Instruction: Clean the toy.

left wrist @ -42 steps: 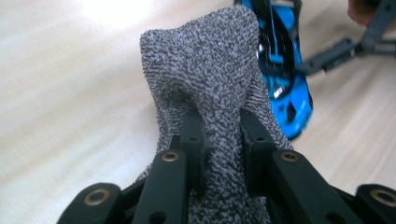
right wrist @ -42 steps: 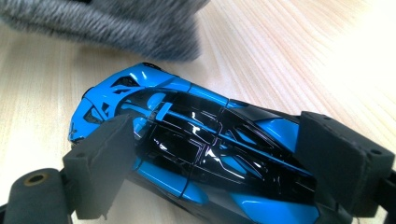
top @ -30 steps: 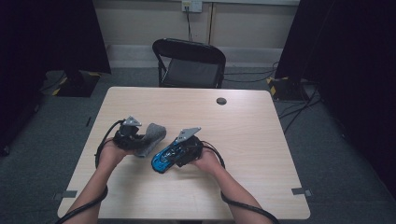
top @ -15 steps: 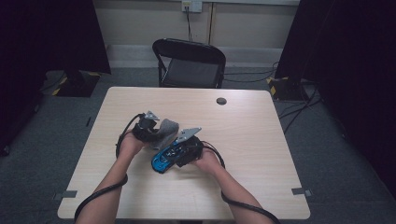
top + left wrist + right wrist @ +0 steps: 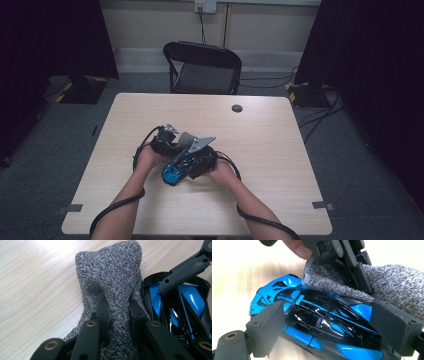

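ITEM: blue-and-black toy car [image 5: 322, 322], near table [image 5: 280, 150] centre, clamped across its body by right gripper [image 5: 332, 325] | left gripper [image 5: 117, 315] clenched on grey cloth [image 5: 112, 280], at car's 12 o'clock, touching | PROGRESS: cloth on car; wiping seemingly just begun; most remains

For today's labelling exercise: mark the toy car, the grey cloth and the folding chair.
toy car [image 5: 322, 322]: right gripper view, on its glossy black-and-blue roof.
grey cloth [image 5: 112, 277]: left gripper view, on the upper fold.
folding chair [image 5: 202, 77]: high view, on the seat.
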Action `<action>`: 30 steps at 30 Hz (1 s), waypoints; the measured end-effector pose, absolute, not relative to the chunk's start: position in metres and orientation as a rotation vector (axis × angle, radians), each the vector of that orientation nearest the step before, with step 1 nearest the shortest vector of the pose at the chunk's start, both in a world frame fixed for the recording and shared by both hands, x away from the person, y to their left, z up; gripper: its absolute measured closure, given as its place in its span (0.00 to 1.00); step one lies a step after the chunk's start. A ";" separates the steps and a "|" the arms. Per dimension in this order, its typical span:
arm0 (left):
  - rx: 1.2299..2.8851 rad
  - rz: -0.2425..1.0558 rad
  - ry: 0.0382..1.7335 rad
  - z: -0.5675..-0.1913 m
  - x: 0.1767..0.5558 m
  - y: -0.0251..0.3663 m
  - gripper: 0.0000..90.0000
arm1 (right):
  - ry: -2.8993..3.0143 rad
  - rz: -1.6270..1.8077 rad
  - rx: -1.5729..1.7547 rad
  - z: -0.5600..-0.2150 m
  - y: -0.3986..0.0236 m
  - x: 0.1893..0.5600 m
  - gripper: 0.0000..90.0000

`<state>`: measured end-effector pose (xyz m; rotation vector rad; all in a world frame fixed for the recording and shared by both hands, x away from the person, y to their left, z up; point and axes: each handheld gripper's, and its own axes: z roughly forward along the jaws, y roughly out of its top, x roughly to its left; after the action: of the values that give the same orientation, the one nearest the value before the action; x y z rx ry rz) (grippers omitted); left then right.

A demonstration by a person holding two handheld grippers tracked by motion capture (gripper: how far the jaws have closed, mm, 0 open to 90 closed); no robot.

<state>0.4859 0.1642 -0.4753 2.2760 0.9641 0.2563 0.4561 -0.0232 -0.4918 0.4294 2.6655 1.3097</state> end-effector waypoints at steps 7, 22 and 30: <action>2.296 0.268 0.948 -0.474 0.483 0.163 0.84 | 2.667 1.312 0.430 -0.492 -0.023 0.456 0.14; 2.297 0.250 0.941 -0.473 0.476 0.171 0.84 | 2.675 1.306 0.430 -0.491 -0.022 0.456 0.14; 2.295 0.237 0.957 -0.472 0.470 0.179 0.84 | 2.672 1.306 0.428 -0.491 -0.023 0.456 0.14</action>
<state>0.4702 0.1787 -0.4721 2.2951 0.9573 0.2369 0.4561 -0.0226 -0.4914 0.4284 2.6717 1.3062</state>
